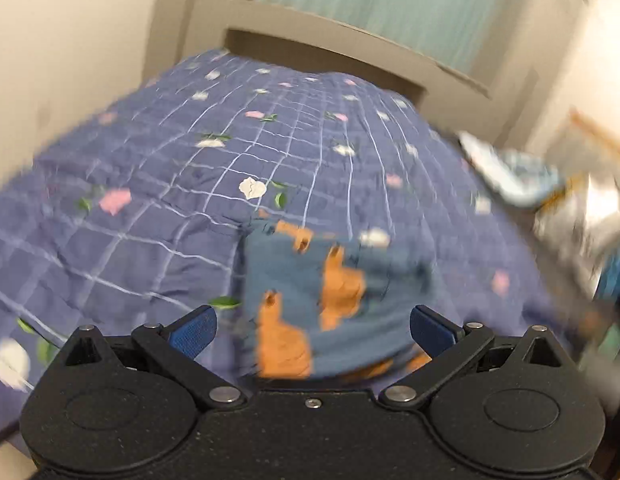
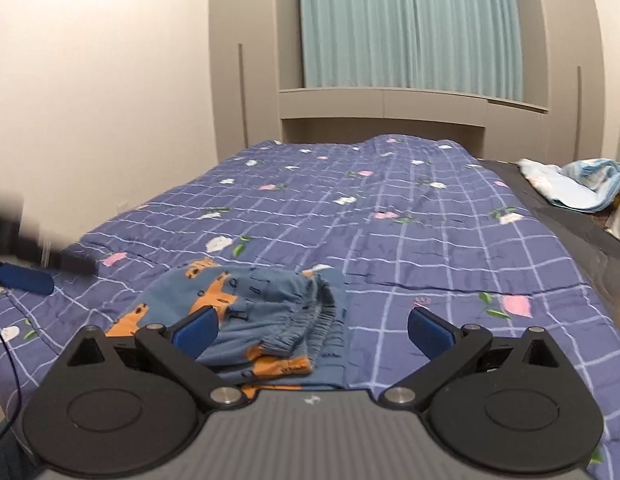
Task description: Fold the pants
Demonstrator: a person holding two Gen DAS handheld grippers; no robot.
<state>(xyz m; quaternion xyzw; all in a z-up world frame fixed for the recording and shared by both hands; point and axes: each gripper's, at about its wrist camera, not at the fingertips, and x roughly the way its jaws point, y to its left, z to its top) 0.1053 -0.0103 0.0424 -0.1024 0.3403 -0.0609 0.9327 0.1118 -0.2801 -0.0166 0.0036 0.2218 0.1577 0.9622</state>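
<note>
1. No text, label, brand, number or sign can be read in either wrist view.
2. The pants [image 2: 245,312] carry only orange animal figures and small dark marks, not letters.
3. The left wrist view is motion-blurred.

Soft, even indoor light, no hard shadows. The left wrist view is smeared with motion blur, worst at its right edge. The right wrist view is sharp, though the cabinets [image 2: 245,80] bow with fisheye distortion and the corners go black.

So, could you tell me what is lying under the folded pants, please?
The pants rest on the blue checked quilt, which shows all around them. Anything directly beneath them is covered.
</note>
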